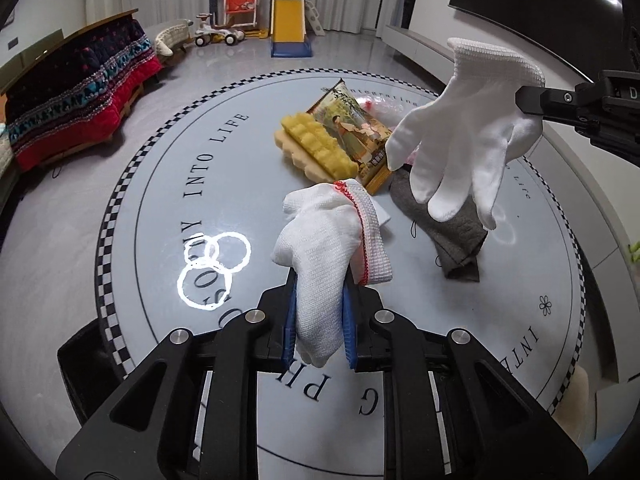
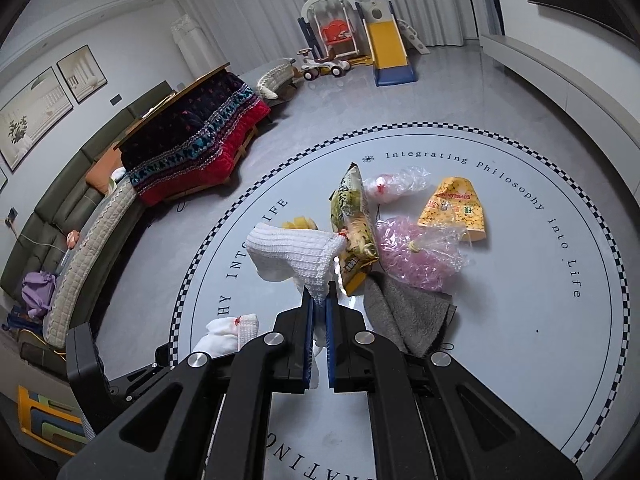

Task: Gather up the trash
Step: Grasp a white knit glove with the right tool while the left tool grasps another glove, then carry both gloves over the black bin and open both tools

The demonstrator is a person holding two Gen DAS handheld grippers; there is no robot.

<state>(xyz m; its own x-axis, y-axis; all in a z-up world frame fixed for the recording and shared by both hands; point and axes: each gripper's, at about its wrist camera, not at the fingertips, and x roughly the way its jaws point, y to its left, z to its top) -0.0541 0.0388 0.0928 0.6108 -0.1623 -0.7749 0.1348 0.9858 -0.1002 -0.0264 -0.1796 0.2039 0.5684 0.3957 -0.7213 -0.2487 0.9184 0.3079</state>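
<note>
My left gripper [image 1: 320, 312] is shut on a white glove with a red-stitched cuff [image 1: 328, 248], held above the round table [image 1: 192, 320]. My right gripper [image 2: 320, 308] is shut on a second white glove [image 2: 296, 252]; that glove also hangs at the upper right of the left wrist view [image 1: 468, 128]. The left gripper's glove shows low left in the right wrist view [image 2: 228, 334]. Trash lies on the table: a green-yellow snack bag [image 2: 354, 220], a yellow packet [image 2: 456, 208], a pink plastic bag [image 2: 416, 256], a clear bag [image 2: 396, 184].
A grey cloth [image 2: 408, 316] lies near the trash. A yellow sponge [image 1: 316, 146] lies beside the snack bag. A sofa with a red and dark blanket [image 2: 192, 148] stands to the left. A toy slide [image 2: 388, 48] stands far back.
</note>
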